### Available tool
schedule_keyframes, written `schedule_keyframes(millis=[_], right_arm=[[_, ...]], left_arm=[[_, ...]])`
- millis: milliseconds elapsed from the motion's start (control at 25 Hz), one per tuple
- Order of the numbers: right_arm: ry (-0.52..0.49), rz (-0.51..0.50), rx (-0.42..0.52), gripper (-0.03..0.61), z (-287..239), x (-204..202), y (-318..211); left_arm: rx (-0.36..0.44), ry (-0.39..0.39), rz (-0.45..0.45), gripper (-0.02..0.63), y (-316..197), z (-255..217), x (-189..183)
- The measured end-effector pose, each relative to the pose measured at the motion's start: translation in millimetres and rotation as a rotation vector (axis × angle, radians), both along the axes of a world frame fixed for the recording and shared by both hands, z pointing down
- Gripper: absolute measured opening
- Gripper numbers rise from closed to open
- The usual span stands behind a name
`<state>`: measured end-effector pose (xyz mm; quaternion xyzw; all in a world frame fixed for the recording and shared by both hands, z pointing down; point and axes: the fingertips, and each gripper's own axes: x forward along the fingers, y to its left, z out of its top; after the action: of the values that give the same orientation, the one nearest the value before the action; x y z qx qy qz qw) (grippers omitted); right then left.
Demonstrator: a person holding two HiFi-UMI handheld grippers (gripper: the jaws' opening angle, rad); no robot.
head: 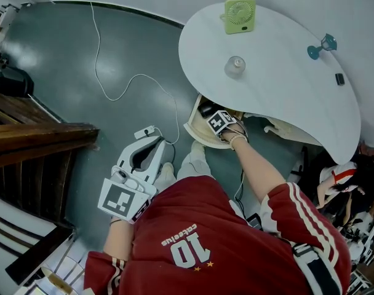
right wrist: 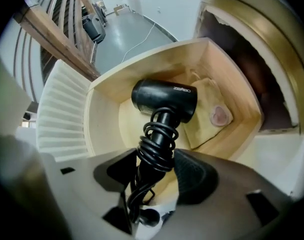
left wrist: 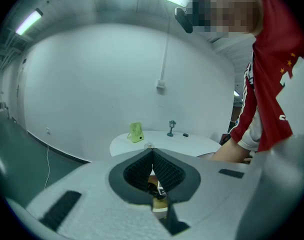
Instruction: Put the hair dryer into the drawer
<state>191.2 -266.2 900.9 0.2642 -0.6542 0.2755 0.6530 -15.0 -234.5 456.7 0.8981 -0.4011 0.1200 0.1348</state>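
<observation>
Right gripper: clamped on the cord-wrapped handle of the hair dryer, head hanging mid-frame inside the open drawer. Advised: lower until it rests flat, clear of the walls, before loosening.

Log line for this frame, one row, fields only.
right hand-held gripper: shut on dryer handle, pointing down | dryer: above open drawer | left hand-held gripper: shut, empty
</observation>
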Motion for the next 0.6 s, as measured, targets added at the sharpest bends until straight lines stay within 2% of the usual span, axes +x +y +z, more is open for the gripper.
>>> schedule_keyframes(millis=[80, 360, 520, 600], right_arm=[[0.001, -0.012, 0.039, 0.240, 2, 0, 0], [0.014, -0.047, 0.079, 0.247, -10, 2, 2], [-0.030, -0.011, 0.169, 0.247, -40, 5, -1], [-0.080, 0.043, 0.212, 0.247, -61, 4, -1]], left_arm=[[0.003, 0.001, 0.006, -0.001, 0, 0, 4], [0.041, 0.005, 0.026, 0.000, -5, -9, 11], [0.075, 0.025, 0.040, -0.001, -10, -19, 11], [0.089, 0.039, 0.047, 0.000, -12, -23, 10]])
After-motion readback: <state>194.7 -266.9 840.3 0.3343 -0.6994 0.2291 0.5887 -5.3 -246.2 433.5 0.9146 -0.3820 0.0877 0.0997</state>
